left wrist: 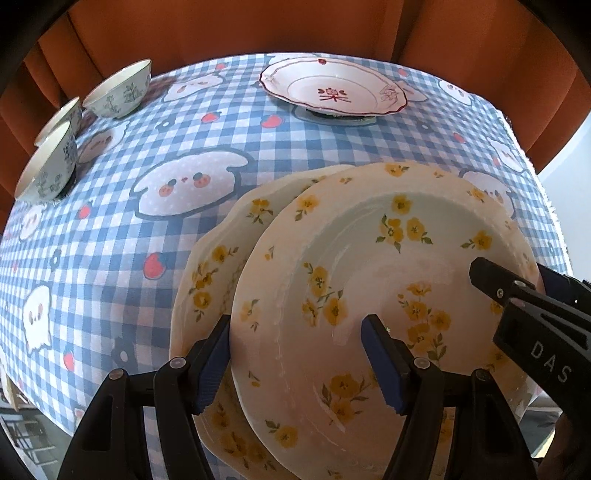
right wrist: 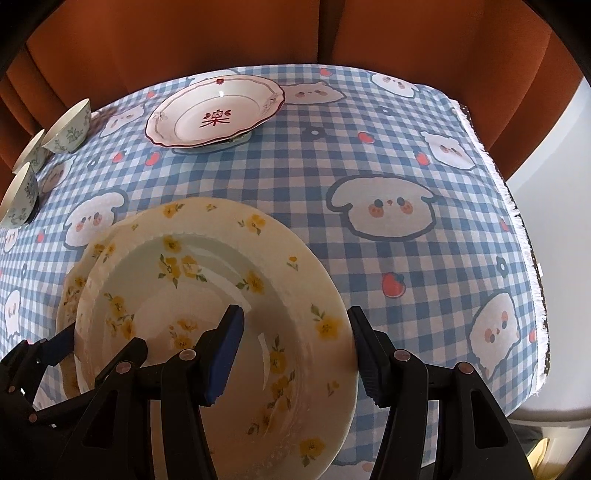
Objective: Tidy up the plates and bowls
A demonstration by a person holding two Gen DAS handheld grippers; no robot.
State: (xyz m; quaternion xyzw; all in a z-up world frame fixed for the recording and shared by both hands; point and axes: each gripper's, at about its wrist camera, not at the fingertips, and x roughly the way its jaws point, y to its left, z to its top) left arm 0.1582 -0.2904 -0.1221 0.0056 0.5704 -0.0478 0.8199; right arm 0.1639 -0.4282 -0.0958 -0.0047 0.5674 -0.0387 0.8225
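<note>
A yellow-flowered plate [left wrist: 369,258] [right wrist: 207,280] sits tilted on a second matching plate [left wrist: 221,254] [right wrist: 74,288] at the near side of the table. My left gripper [left wrist: 299,362] is open, its fingers straddling the top plate's left rim. My right gripper [right wrist: 295,354] is open, its fingers straddling the right rim; it also shows in the left wrist view [left wrist: 517,295]. A white plate with red trim [left wrist: 332,88] [right wrist: 218,110] rests on another dish at the far side. Three green-patterned bowls [left wrist: 118,92] [right wrist: 70,129] stand at the far left.
The table wears a blue checked cloth [left wrist: 229,147] [right wrist: 406,166] with cartoon figures. An orange upholstered chair back [left wrist: 258,26] [right wrist: 221,37] rises behind the table. The cloth's fringed right edge [right wrist: 532,258] drops off.
</note>
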